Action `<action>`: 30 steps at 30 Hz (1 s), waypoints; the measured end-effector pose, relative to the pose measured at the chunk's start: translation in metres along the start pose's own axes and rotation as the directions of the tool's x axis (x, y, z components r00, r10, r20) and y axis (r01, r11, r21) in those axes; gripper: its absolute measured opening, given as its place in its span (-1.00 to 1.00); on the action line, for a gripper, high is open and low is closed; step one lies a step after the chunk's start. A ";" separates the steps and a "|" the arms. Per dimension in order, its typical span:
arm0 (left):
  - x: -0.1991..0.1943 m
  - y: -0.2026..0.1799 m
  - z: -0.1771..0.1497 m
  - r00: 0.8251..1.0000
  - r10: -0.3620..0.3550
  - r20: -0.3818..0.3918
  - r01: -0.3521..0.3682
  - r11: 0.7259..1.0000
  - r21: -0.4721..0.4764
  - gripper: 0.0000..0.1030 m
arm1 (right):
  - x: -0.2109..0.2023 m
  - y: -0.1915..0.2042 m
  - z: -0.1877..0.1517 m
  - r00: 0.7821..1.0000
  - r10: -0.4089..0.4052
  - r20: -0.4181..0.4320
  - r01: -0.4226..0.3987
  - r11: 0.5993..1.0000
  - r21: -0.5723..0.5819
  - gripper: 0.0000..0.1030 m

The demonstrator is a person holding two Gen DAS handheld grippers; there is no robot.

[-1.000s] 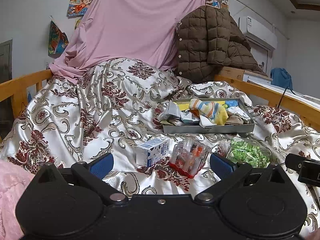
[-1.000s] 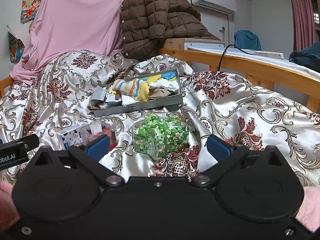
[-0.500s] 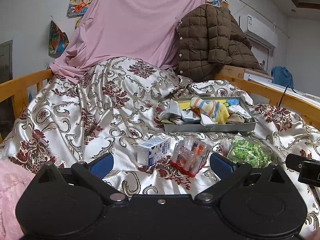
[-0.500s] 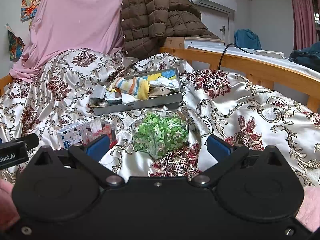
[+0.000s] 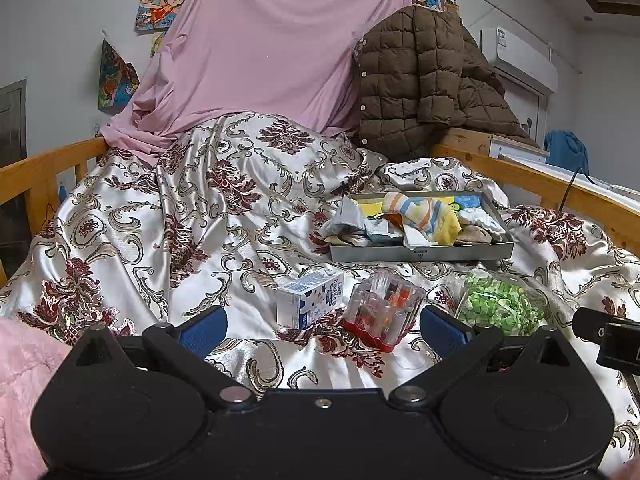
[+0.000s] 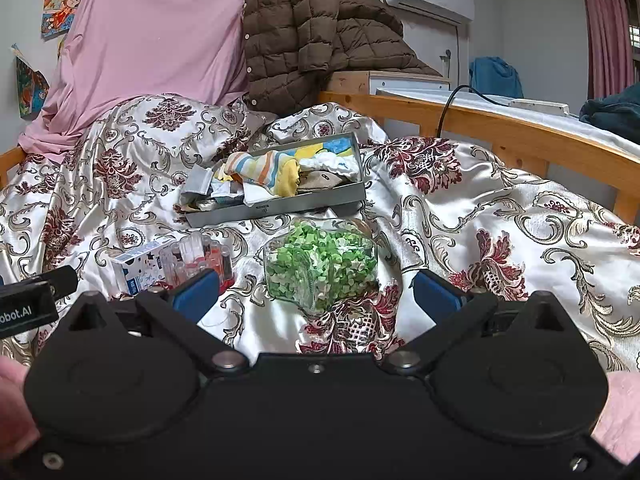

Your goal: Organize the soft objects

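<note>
A grey metal tray (image 5: 420,251) (image 6: 280,206) sits on the patterned bedspread and holds a pile of soft cloths, among them a striped yellow one (image 5: 424,218) (image 6: 264,170) and a white one (image 6: 332,162). My left gripper (image 5: 323,326) is open and empty, low over the bedspread, in front of a small white-and-blue carton (image 5: 310,300) and a clear case with red items (image 5: 384,310). My right gripper (image 6: 316,292) is open and empty, just in front of a clear jar of green pieces (image 6: 320,264) (image 5: 500,306).
Wooden bed rails (image 5: 40,172) (image 6: 500,124) run along both sides. A pink sheet (image 5: 280,52) and a brown quilted jacket (image 5: 424,84) hang at the head of the bed. A black cable (image 6: 452,100) crosses the right rail.
Both views have shifted slightly: the tray and the small items sit a little higher in frame. Both grippers stay open and empty.
</note>
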State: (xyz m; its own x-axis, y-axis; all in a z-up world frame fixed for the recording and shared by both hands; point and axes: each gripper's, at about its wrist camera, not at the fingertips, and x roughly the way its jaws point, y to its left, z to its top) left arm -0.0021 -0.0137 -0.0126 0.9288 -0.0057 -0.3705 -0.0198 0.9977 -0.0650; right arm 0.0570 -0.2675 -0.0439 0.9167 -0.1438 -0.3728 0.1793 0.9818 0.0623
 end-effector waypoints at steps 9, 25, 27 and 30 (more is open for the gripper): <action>0.000 0.000 0.000 1.000 0.001 -0.001 -0.001 1.000 0.001 0.98 | 0.000 0.001 0.000 1.000 -0.001 0.000 0.001 1.000 0.000 0.99; 0.000 0.003 -0.002 1.000 0.001 -0.004 -0.001 1.000 0.003 0.98 | -0.001 0.001 0.001 1.000 -0.001 -0.002 0.001 1.000 0.000 0.99; 0.000 0.001 -0.001 1.000 0.000 -0.003 0.000 1.000 0.003 0.98 | -0.001 0.001 0.000 1.000 -0.001 -0.003 0.001 1.000 0.000 0.99; 0.000 0.001 -0.001 1.000 0.000 -0.004 0.000 1.000 0.002 0.98 | -0.001 0.001 0.001 1.000 -0.001 -0.003 0.001 1.000 0.000 0.99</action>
State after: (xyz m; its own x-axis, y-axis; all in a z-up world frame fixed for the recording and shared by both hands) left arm -0.0022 -0.0130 -0.0137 0.9275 -0.0059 -0.3738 -0.0189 0.9979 -0.0627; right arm 0.0564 -0.2664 -0.0426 0.9155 -0.1449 -0.3753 0.1807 0.9816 0.0619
